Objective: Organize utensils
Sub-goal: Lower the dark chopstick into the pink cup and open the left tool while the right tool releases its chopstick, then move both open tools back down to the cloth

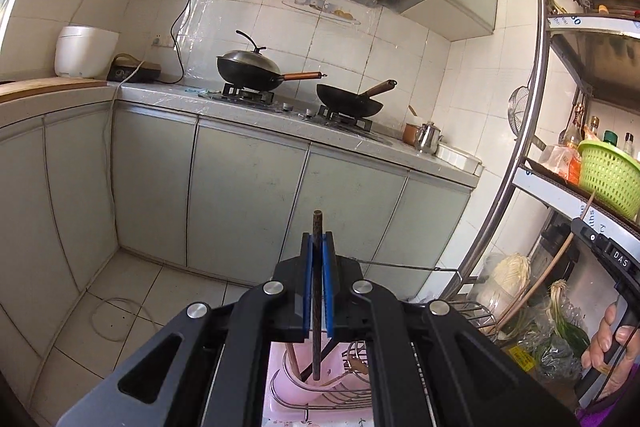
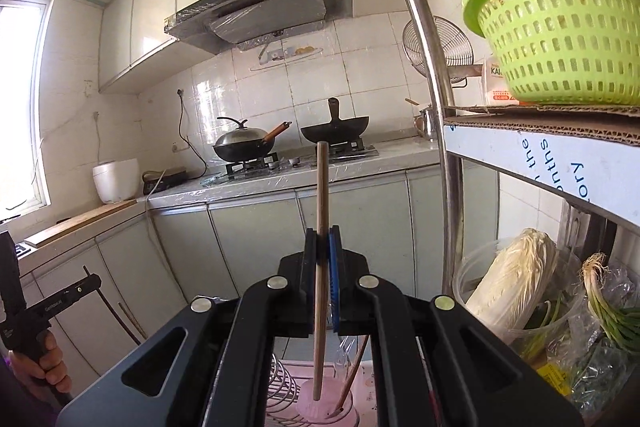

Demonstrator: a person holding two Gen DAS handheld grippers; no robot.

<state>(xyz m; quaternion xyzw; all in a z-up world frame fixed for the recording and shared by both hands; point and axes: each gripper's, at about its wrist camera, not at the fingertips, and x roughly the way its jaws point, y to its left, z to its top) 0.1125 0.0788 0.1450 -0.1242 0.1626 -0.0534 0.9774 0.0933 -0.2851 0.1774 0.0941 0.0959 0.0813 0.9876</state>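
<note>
Left wrist view: left gripper (image 1: 319, 259) is clamping a dark chopstick (image 1: 317, 291) above the pink holder (image 1: 298, 371). Right gripper (image 2: 323, 259) is clamping a pale chopstick (image 2: 321, 227). Next, probably lowering both into the holder.

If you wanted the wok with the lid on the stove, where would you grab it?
By its wooden handle, coming in from the handle's free end, on the right in the left camera's view. It juts out sideways, clear of the lidded wok, and is slim enough for narrow fingers; the bowl is likely too wide.
</note>
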